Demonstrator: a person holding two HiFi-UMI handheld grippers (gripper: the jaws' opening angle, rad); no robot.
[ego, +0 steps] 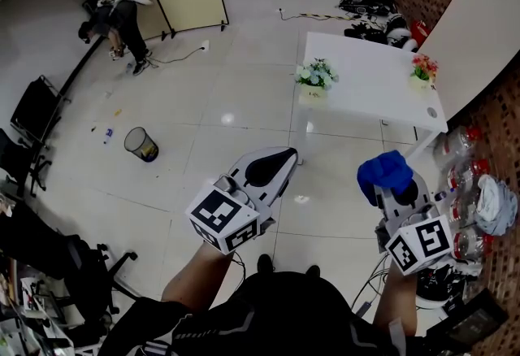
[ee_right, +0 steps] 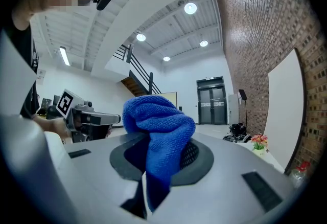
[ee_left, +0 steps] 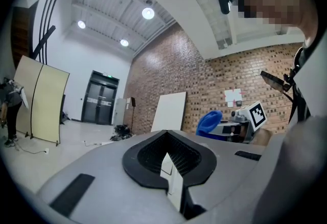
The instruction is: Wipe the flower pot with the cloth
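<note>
Pale floor tiles fill my view, with a white table [ego: 370,102] well ahead. On it stand a white-flower pot [ego: 314,91] and a pink-flower pot [ego: 420,81], both too small to make out in detail. I cannot see what the bin [ego: 140,144] holds. My left gripper [ego: 284,158] is closed on nothing. My right gripper [ego: 393,184] clamps the bunched blue cloth [ego: 385,171], which hides its tips.

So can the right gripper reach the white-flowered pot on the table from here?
Probably not yet. The right gripper, shut on the blue cloth, is well short of the table bearing the white-flowered pot, with floor between. Nothing blocks the way; the person would likely need to step closer.
</note>
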